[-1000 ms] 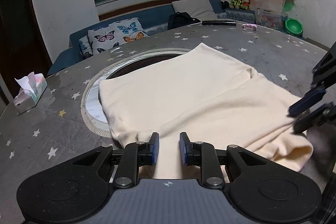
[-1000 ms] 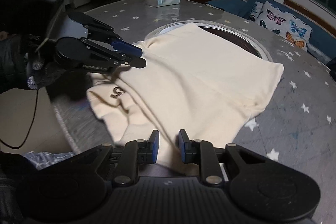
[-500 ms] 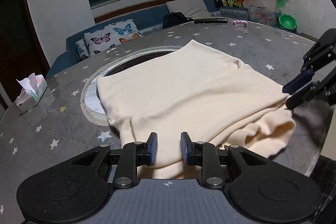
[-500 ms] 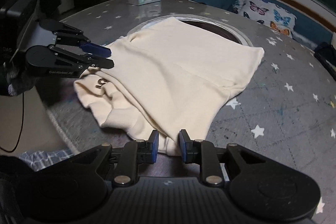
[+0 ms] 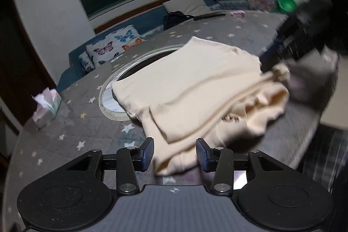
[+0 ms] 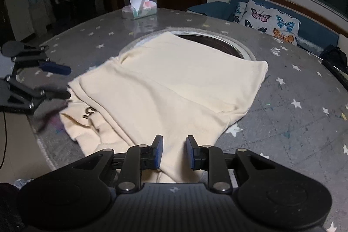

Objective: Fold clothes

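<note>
Left claw (image 5: 175, 152): matte black body, two round discs at base, ribbed grey plate with small crosshair mark, silver screws on linkage arms, blue pads (image 5: 148, 150) on fingers. Right claw (image 6: 173, 152): same build, black linkages, silver screws, blue pads (image 6: 158, 150).

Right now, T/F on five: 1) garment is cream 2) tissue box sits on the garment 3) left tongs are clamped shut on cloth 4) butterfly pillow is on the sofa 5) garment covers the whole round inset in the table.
1) The garment is cream. True.
2) The tissue box sits on the garment. False: it stands apart, on the far side of the table.
3) The left tongs are clamped shut on cloth. False: the jaws are opening, cloth lies between them, pads clear of it.
4) The butterfly pillow is on the sofa. True.
5) The garment covers the whole round inset. False: part stays exposed.
</note>
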`<state>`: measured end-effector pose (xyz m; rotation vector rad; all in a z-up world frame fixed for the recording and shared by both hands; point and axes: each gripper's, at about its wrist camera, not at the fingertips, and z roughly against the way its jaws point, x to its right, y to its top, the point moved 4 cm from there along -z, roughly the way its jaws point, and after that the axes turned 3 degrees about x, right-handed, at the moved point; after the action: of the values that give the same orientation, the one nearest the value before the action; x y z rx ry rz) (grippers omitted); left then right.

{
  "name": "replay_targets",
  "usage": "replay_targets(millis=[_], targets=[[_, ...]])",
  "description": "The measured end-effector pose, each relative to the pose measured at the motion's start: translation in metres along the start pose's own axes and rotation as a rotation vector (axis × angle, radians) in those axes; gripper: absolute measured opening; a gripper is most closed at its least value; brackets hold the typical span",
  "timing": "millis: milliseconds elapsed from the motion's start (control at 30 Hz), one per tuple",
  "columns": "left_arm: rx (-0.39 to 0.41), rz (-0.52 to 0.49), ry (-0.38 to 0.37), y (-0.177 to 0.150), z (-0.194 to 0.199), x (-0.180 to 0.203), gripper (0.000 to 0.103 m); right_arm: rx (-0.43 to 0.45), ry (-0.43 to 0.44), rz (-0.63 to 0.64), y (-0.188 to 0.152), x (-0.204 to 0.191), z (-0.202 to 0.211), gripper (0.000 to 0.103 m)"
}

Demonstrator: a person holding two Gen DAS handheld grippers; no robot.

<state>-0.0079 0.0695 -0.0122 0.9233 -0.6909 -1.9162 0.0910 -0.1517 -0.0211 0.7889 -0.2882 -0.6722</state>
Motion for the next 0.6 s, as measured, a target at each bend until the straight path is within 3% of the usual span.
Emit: replay_targets(millis=[100,233,367,400,433,467,500,600], targets=[[0.015,-0.086,-0.023,-0.004,0.002,0.014,0.055,-0.023,-0.001,0.047,-0.006,-0.007,0.004,0.029],[0.046,-0.196,-0.039,-0.005,-0.002,0.036,0.055,-0.047,0.0,0.112,-0.012,-0.019,0.008,0.032],[0.089,-0.223,-0.044,0.0,-0.011,0.045,0.054,-0.051,-0.004,0.148,-0.013,-0.024,0.013,0.033],[0.093,-0.22,-0.048,0.002,-0.013,0.045,0.046,-0.052,-0.003,0.157,-0.013,-0.025,0.014,0.033],[0.095,-0.209,-0.059,0.003,-0.015,0.044,0.03,-0.051,-0.001,0.172,-0.013,-0.027,0.016,0.034],[0.093,-0.188,-0.068,0.006,-0.017,0.041,0.024,-0.051,0.0,0.187,-0.014,-0.029,0.018,0.038],[0.093,-0.165,-0.077,0.009,-0.019,0.038,0.021,-0.051,0.002,0.201,-0.014,-0.031,0.02,0.045],[0.098,-0.079,-0.087,0.02,-0.022,0.023,0.013,-0.044,0.021,0.239,-0.015,-0.037,0.024,0.049]])
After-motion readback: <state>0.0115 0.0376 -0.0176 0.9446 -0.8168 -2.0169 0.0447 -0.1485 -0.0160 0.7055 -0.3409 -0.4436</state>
